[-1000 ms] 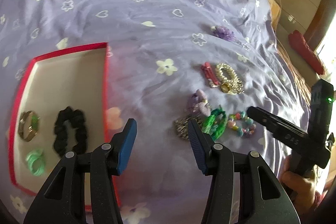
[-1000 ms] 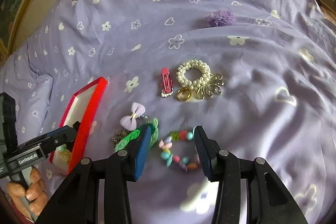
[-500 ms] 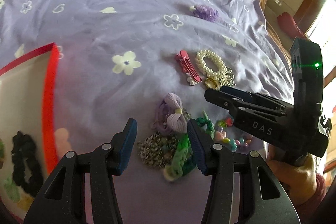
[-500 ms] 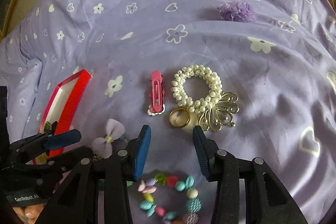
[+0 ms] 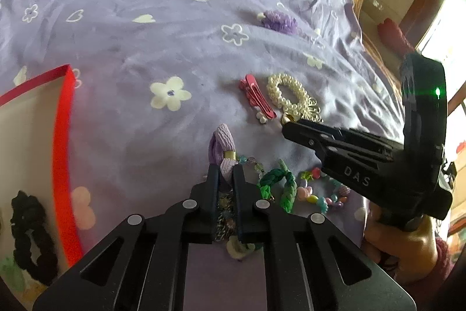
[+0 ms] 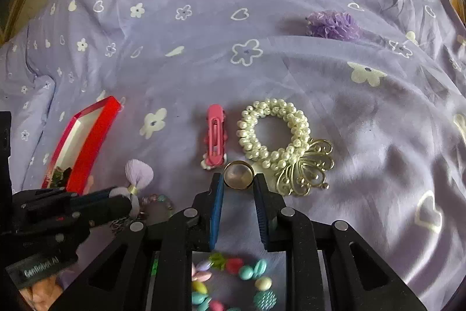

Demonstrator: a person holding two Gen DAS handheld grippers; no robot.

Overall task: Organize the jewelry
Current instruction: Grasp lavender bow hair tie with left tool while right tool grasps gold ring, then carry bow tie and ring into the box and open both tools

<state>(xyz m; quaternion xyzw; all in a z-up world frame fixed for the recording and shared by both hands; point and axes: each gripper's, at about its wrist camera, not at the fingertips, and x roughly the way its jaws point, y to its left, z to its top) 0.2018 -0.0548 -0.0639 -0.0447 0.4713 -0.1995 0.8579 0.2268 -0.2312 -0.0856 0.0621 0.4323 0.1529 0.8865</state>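
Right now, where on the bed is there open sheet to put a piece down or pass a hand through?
Open sheet lies between the red box and the pink clip, and also past the pearl bracelet toward the purple flower. It is crowded near both tongs: ring, lilac bow, green braid and bead bracelet lie packed together.

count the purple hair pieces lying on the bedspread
2: a lilac bow pinched in the left tool, and a purple ruffled flower farther up the bedspread. Others may be hidden.
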